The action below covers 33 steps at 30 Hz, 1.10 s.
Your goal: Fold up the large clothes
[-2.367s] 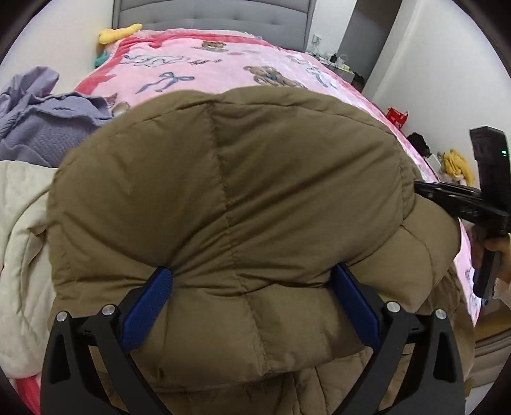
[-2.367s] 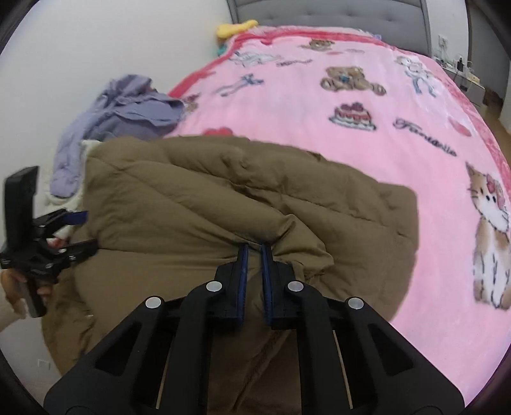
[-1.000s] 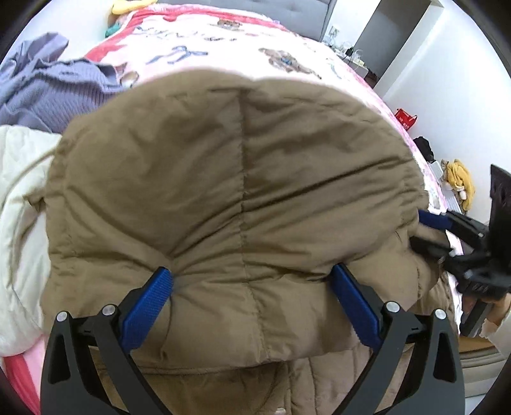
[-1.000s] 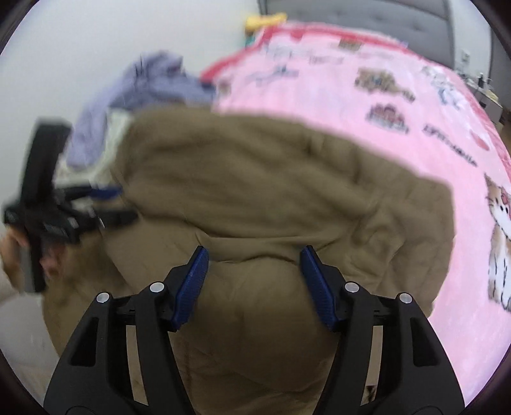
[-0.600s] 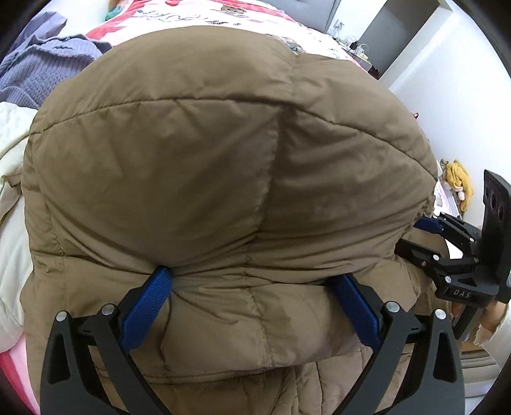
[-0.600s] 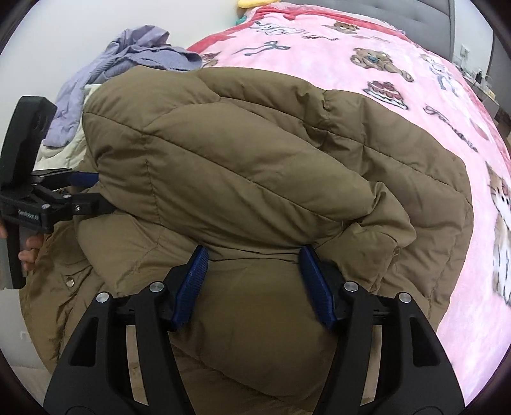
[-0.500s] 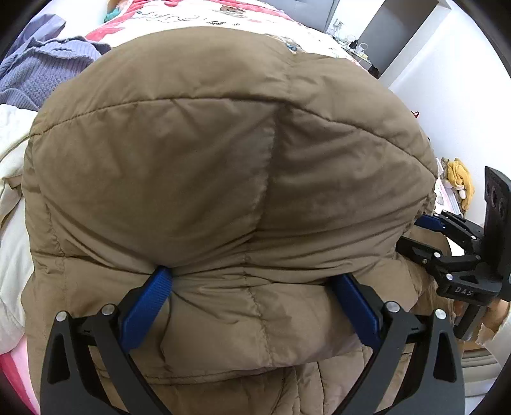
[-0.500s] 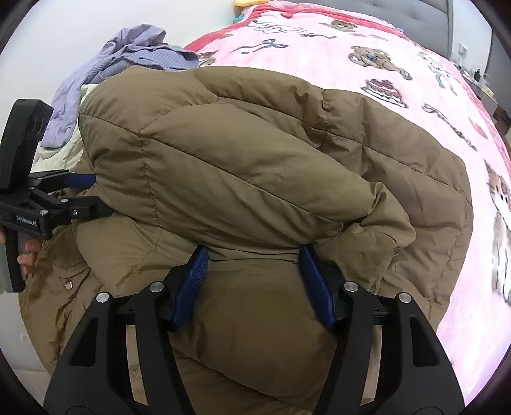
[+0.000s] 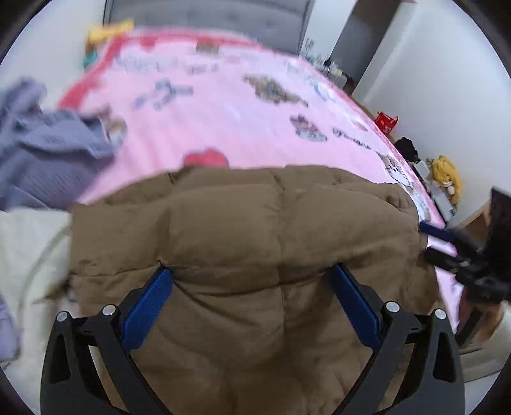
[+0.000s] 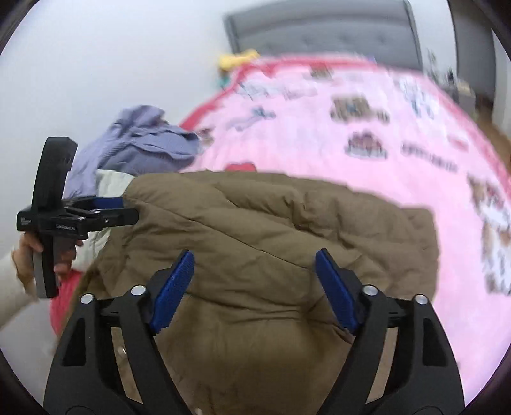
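Observation:
A brown puffer jacket (image 9: 255, 230) lies folded at the near edge of the pink bed; it also shows in the right wrist view (image 10: 271, 230). My left gripper (image 9: 252, 271) is open, its blue pads (image 9: 150, 297) spread over the jacket's left part; it also shows in the right wrist view (image 10: 127, 207) at the jacket's left edge. My right gripper (image 10: 255, 255) is open above the jacket's near fold, and it shows in the left wrist view (image 9: 428, 239) at the jacket's right edge.
A pink cartoon blanket (image 9: 223, 121) covers the bed up to a grey headboard (image 10: 319, 28). A lavender garment (image 9: 41, 150) and a cream garment (image 9: 28, 255) lie left of the jacket. A red bag (image 9: 386, 121) and yellow toy (image 9: 445, 175) sit by the right wall.
The raised bulk of the jacket has dropped flat onto the bed, uncovering the pink blanket beyond it. Both grippers stay open. The right gripper opened about 2.4 s ago.

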Tool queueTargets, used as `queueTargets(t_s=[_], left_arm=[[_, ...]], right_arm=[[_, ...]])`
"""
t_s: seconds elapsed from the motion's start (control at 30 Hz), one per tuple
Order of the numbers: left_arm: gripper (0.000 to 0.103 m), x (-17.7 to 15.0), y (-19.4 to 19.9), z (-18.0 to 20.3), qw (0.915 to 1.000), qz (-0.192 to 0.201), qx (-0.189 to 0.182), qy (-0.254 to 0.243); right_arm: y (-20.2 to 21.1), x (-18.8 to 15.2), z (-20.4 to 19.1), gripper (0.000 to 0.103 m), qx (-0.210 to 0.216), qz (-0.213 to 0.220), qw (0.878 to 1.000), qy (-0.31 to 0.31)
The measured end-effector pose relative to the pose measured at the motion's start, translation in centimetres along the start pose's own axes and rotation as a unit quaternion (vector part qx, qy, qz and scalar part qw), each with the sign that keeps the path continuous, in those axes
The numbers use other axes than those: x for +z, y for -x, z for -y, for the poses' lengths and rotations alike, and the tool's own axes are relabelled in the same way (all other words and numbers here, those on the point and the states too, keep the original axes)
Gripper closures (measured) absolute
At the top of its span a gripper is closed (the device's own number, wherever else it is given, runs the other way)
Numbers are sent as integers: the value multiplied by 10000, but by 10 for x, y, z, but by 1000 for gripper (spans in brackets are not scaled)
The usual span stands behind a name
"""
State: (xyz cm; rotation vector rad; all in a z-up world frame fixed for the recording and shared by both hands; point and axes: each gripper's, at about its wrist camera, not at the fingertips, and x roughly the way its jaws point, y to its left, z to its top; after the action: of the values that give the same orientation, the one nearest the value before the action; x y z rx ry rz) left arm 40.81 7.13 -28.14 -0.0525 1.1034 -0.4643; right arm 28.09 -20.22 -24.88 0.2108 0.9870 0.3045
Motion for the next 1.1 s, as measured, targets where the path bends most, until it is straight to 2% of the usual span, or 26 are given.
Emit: queueTargets(t_s=[0.07, 0.1, 0.23, 0.43, 0.63, 0.73, 0.83, 0.87, 0.93, 0.97, 1.0, 1.07, 1.1], left_arm=[[5, 4, -12, -8, 9995, -229, -155, 124], [5, 5, -18, -8, 9993, -330, -120, 118], [5, -2, -35, -10, 9983, -586, 22, 39], [5, -10, -49, -15, 9974, -703, 58, 117], [5, -10, -55, -16, 9968, -780, 48, 144], [5, -10, -50, -15, 9973, -721, 71, 117], [5, -12, -45, -13, 9979, -624, 80, 131], [5, -13, -42, -12, 9983, -553, 109, 144], [5, -17, -30, -7, 9992, -313, 179, 146], [5, -21, -19, -5, 9996, -69, 234, 132], [5, -28, -5, -3, 9994, 212, 261, 107], [5, -43, 18, 0, 9977, 580, 342, 56], [5, -50, 26, 0, 9969, 663, 427, 49]], right_arm=[[-21, 4, 8, 40, 18, -414, 9985, -372], [-27, 4, 11, 40, 1, -498, 9976, -478], [-45, 1, 12, 40, -227, -869, 9956, -276], [-59, -4, 4, 40, -520, -1168, 9917, 131], [-62, -3, 5, 40, -585, -1205, 9909, 124], [-55, -3, 4, 38, -481, -1110, 9926, 51], [-39, -9, 5, 37, -330, -830, 9960, -43], [-35, -11, 3, 33, -309, -752, 9967, -73], [-15, -19, -3, 24, -251, -349, 9990, -102], [-5, -23, -6, 17, -258, -144, 9995, -58], [7, -30, -11, 14, -311, 73, 9995, 31], [25, -42, -18, 8, -502, 301, 9980, 245], [36, -53, -22, 8, -726, 333, 9961, 371]])
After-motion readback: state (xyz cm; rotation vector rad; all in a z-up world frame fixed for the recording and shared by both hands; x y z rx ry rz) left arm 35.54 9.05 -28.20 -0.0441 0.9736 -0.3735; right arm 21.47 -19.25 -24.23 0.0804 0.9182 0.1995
